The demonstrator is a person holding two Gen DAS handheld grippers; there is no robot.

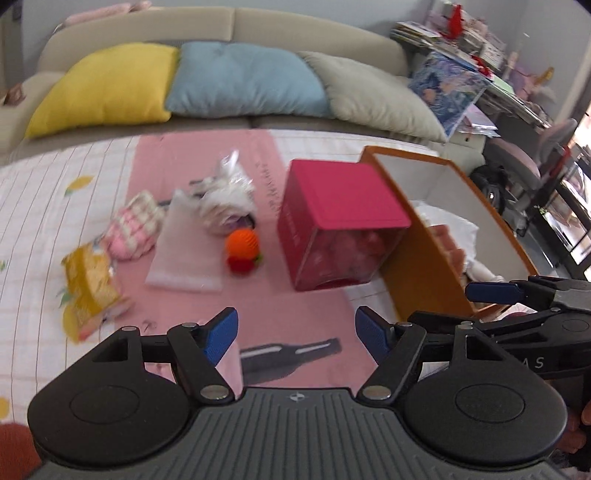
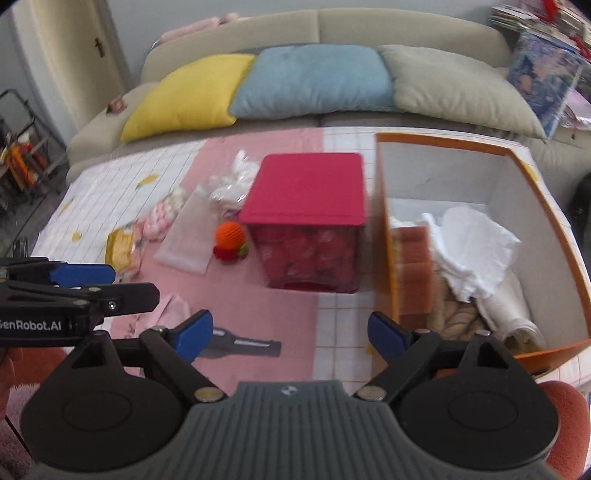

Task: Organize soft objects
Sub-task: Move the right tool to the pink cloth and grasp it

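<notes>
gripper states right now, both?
Left gripper: open, nothing between the jaws.
Right gripper: open, nothing between the jaws.

Matt cloth covers the bed (image 2: 354,332), a white gridded sheet with a smooth pink panel. Three matt fabric pillows, yellow (image 1: 103,86), blue (image 1: 243,79) and grey (image 1: 373,92), lean on an upholstered headboard (image 1: 221,24). The red box (image 2: 306,221) has a matt lid over glossy clear plastic walls. The orange box (image 2: 476,236) looks like cardboard, white and matt inside, holding crumpled white cloth (image 2: 472,247) and a knitted beige piece (image 2: 458,314). An orange toy (image 1: 242,249) looks crocheted. A clear bag (image 1: 229,195) is shiny, crinkled plastic. Gripper pads (image 1: 221,334) are ribbed blue; the frames are matt black plastic with metal pins.
</notes>
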